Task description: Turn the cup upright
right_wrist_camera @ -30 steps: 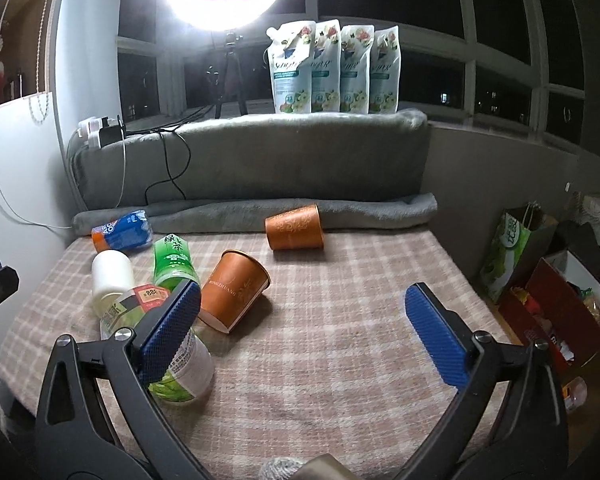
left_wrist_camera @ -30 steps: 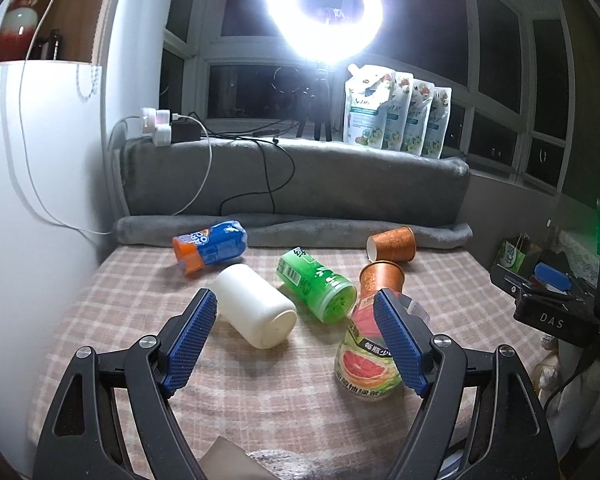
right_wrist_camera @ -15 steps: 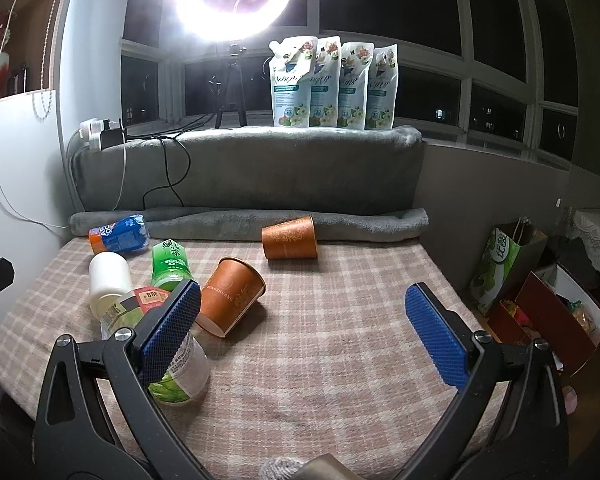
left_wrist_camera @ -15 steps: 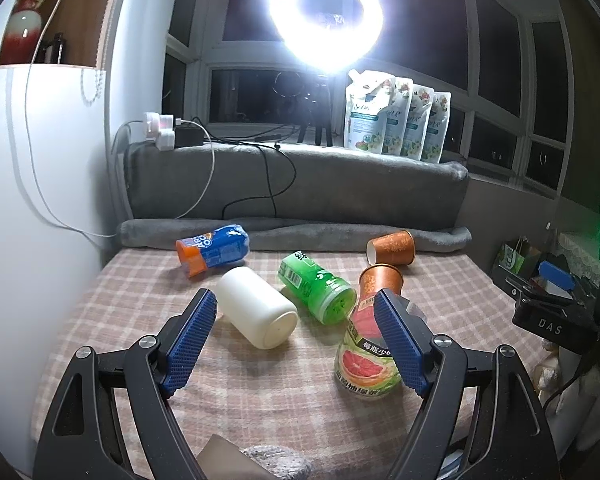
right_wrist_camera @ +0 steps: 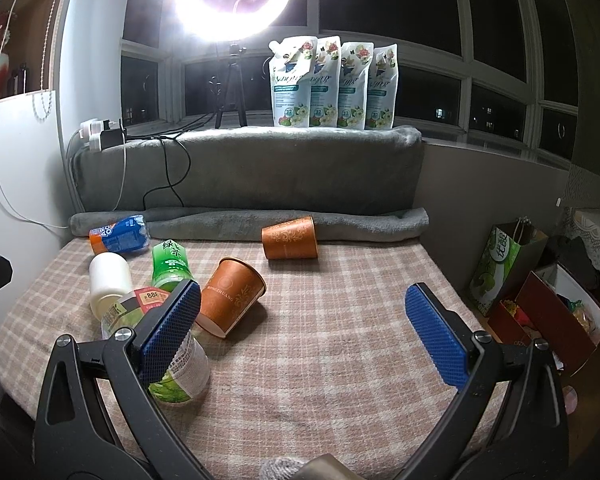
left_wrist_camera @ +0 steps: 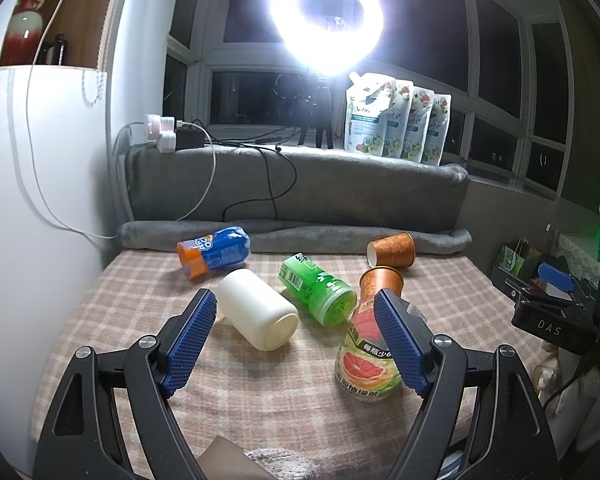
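Observation:
Two orange paper cups lie on their sides on the checked cloth. The near cup (right_wrist_camera: 231, 297) lies mid-table with its mouth toward me; it also shows in the left wrist view (left_wrist_camera: 381, 281), partly behind a bottle. The far cup (right_wrist_camera: 290, 237) lies against the grey rolled towel; it shows in the left wrist view (left_wrist_camera: 392, 249) too. My right gripper (right_wrist_camera: 304, 332) is open and empty, above the near table edge, right of the near cup. My left gripper (left_wrist_camera: 296, 338) is open and empty, short of the white bottle.
A white bottle (left_wrist_camera: 258, 314), a green bottle (left_wrist_camera: 318, 289), a grapefruit-label bottle (left_wrist_camera: 366, 360) and a blue-orange bottle (left_wrist_camera: 212, 250) lie left of the cups. A grey rolled towel (right_wrist_camera: 364, 222) edges the back. Bags and boxes (right_wrist_camera: 540, 292) stand on the floor right of the table.
Both grippers have tilted or risen slightly, so the scene sits a little lower in both views. Both stay open and the objects have not moved.

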